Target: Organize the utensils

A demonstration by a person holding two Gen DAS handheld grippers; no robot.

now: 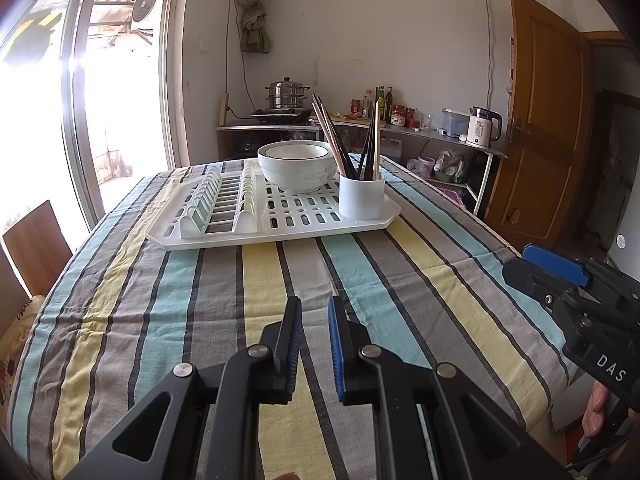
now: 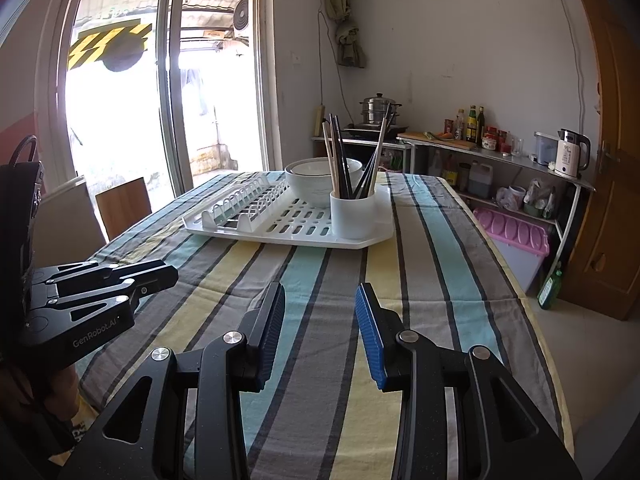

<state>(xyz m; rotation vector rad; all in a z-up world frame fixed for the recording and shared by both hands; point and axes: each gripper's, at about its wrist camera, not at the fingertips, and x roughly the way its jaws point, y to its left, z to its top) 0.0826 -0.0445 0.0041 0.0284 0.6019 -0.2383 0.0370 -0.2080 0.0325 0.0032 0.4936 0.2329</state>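
A white drying rack tray sits at the far side of the striped tablecloth. On it stand a white cup holding several dark and light chopsticks, and a white bowl behind it. My left gripper is open by a narrow gap and empty, low over the cloth, well short of the tray. My right gripper is open wider and empty. Each gripper shows at the edge of the other's view: the right one, the left one.
The table carries a striped cloth. A wooden chair stands at the left. A counter with a steamer pot, bottles and a kettle runs along the back wall. A pink-lidded bin and a green bottle are at the right.
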